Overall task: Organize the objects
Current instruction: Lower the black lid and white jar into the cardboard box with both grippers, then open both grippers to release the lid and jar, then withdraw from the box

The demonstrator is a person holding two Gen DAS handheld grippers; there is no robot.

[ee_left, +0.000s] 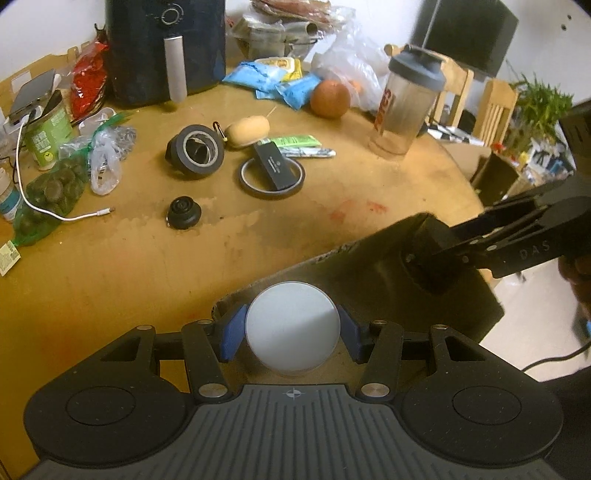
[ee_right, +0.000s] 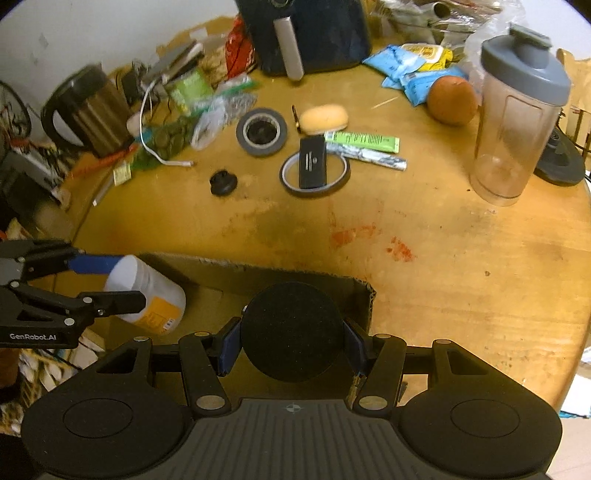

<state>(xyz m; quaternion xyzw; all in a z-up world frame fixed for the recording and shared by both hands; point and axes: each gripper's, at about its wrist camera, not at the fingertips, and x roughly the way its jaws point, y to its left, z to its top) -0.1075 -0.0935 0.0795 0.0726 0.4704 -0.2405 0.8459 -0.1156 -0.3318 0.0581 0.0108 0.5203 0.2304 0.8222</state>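
My left gripper (ee_left: 292, 334) is shut on a white bottle (ee_left: 292, 328); its white lid faces the camera. In the right wrist view the same bottle (ee_right: 147, 295) shows a yellow label and hangs over the open cardboard box (ee_right: 280, 269). My right gripper (ee_right: 291, 349) is shut on a black round-topped container (ee_right: 291, 330) above the box's near right corner. In the left wrist view the right gripper (ee_left: 428, 254) holds that black container (ee_left: 432, 251) over the box (ee_left: 369, 266).
On the round wooden table (ee_right: 443, 258) lie a black tape roll (ee_right: 261, 131), a thin tape ring (ee_right: 314, 173) with a black case (ee_right: 312, 160) on it, a small black knob (ee_right: 223, 182), a shaker bottle (ee_right: 517, 122), an orange (ee_right: 451, 99), an air fryer (ee_right: 310, 33) and a kettle (ee_right: 88, 110).
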